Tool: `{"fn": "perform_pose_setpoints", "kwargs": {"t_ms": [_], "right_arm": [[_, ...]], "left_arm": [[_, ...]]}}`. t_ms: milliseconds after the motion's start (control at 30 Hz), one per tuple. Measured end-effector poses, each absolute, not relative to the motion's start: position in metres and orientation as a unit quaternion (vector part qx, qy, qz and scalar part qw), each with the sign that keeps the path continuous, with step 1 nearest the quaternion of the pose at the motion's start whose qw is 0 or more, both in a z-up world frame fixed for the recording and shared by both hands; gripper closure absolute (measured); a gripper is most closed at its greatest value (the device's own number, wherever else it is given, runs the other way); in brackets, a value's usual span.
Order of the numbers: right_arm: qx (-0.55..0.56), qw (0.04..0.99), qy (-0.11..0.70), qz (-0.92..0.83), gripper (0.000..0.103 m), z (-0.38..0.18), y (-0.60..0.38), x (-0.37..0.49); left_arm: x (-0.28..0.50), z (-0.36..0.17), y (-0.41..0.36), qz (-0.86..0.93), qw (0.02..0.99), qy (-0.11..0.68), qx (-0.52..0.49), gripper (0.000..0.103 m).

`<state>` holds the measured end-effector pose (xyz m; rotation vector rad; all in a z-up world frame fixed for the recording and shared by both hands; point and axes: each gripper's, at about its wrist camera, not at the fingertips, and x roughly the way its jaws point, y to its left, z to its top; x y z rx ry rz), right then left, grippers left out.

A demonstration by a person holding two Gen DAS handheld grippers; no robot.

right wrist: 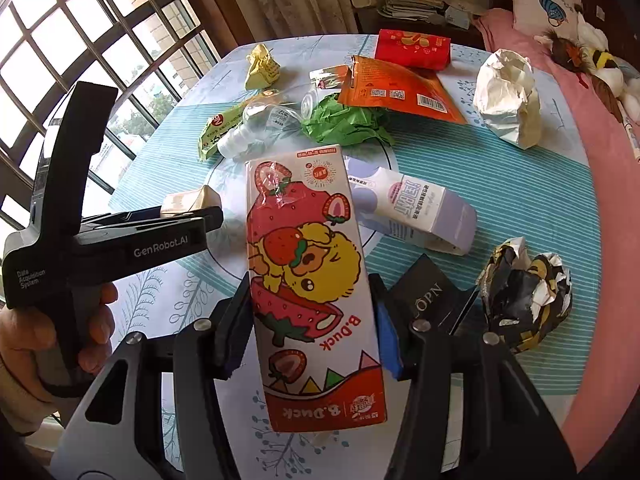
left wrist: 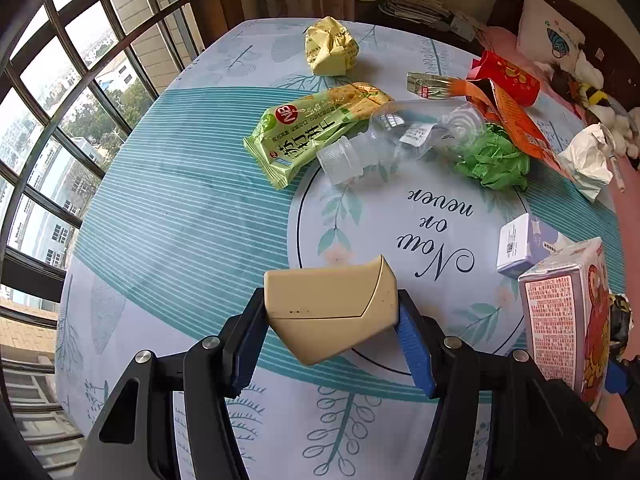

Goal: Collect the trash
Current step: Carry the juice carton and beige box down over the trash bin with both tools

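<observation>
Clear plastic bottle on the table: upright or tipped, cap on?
Tipped. The clear plastic bottle lies on its side, partly over the green cracker pack; its white cap is on.

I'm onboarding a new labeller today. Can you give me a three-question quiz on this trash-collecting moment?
1. True or false: both grippers are empty.
2. What does the right gripper grip? A) green paper wad B) B.Duck carton C) clear bottle
3. Fill in: the clear bottle lies partly on the green ____ packet.

Key
1. False: the left gripper is shut on a beige box, and the right one is shut on a carton.
2. B, the B.Duck carton.
3. Cracker; its green wrapper shows crackers at one end.
</observation>
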<state>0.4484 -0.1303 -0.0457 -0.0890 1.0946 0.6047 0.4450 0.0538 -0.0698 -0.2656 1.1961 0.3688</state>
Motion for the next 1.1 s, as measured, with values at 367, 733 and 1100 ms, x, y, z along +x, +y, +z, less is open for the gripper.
{"fn": "perform_pose_setpoints", "kwargs": {"t_ms": [367, 733, 1100], "right_arm": [[-0.031, 0.812, 0.516, 0.271, 0.053, -0.028, -0.127, 0.393], [0.012, 0.833, 0.506, 0.223, 0.053, 0.003, -0.121, 0.276], [0.053, 0.843, 0.512, 0.157, 0.053, -0.002, -0.111, 0.130]], "left_arm": [[0.345, -0.014, 0.058, 0.136, 0.825, 0.542, -0.085, 0.041], [0.219, 0.040, 0.072, 0.059, 0.857, 0.511, -0.026, 0.041], [0.094, 0.064, 0.095, -0.026, 0.879, 0.477, 0.007, 0.041]]}}
